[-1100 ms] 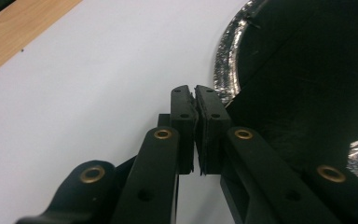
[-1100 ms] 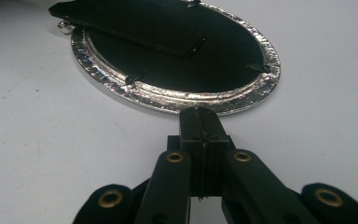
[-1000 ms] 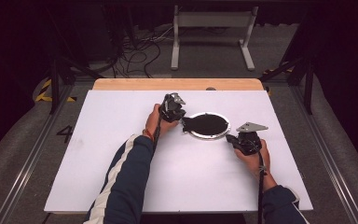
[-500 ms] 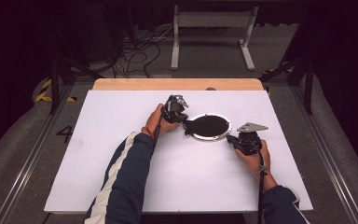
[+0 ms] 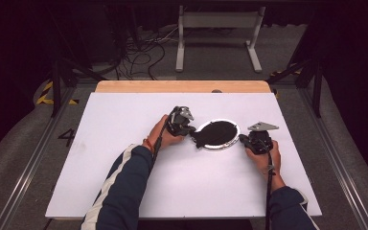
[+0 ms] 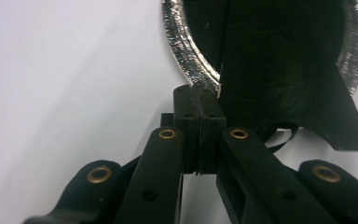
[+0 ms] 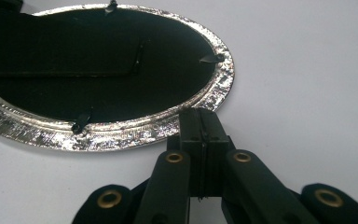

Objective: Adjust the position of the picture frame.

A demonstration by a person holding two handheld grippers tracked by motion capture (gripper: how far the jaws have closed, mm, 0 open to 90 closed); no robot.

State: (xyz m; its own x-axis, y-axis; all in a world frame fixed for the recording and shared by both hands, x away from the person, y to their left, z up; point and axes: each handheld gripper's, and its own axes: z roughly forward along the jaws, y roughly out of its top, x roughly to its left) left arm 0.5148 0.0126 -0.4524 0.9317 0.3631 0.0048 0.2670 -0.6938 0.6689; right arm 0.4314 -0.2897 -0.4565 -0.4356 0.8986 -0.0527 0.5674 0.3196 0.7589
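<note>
I see a round silver foil tray [image 5: 230,141] lying near the middle of the white table [image 5: 124,120], a little toward 3 o'clock from centre. Its crimped, shiny rim [image 7: 121,133] circles a black interior. A black sheet lid [image 6: 284,70] covers most of the tray; in the left gripper view one corner of this sheet [image 6: 345,130] laps over the rim and rests on the table. In the right gripper view small black tabs [image 7: 81,122] poke up at the rim at about 12, 3 and 7 o'clock on the tray's face, and a straight seam or fold [image 7: 137,58] runs across the dark surface. I cannot tell whether the sheet is card or plastic.

The left gripper [image 5: 191,130] sits at the tray's 9 o'clock edge. In its own view, the left gripper [image 6: 200,100] has its jaws fully together, pads meeting, with the tips right at the rim beside the black sheet's edge; whether a thin edge is pinched between them I cannot tell.

The right gripper [image 5: 243,139] sits at the tray's 3 o'clock edge. Seen from its own camera, the right gripper [image 7: 200,122] has jaws pressed together with no gap, tips touching or just short of the foil rim; nothing visible is between them.

A wooden strip [image 5: 182,86] runs along the table's far edge at 12 o'clock.
</note>
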